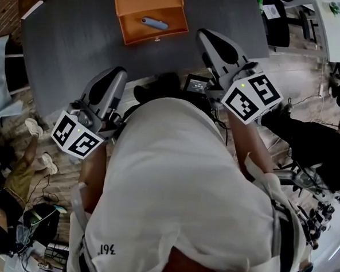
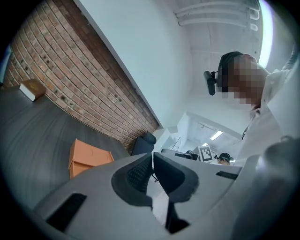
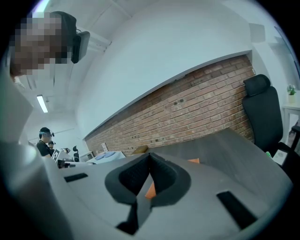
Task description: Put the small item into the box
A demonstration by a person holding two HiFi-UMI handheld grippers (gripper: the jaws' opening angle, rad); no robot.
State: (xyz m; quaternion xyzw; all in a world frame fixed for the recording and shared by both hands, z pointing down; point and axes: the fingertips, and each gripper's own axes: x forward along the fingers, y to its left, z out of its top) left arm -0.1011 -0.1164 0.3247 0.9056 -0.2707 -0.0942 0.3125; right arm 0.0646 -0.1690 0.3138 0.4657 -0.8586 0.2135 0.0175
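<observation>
An open orange box [image 1: 149,13] stands on the dark grey table [image 1: 72,46] at the far side. A small blue-grey oblong item [image 1: 154,23] lies inside it. My left gripper [image 1: 119,72] is held near the table's front edge, well short of the box and to its left; its jaws are shut and empty. My right gripper [image 1: 204,34] hovers just right of the box, jaws shut with nothing between them. The left gripper view has the left gripper [image 2: 152,157] and the box [image 2: 86,158] beyond it. The right gripper [image 3: 150,157] hides most of the box [image 3: 194,161].
The person's white-shirted torso [image 1: 178,196] fills the lower head view. A black chair [image 3: 262,112] stands at the table's right end. A small tan block [image 2: 32,89] lies on the table's far corner by the brick wall [image 2: 84,84]. Another person [image 1: 24,169] and cables are at the left.
</observation>
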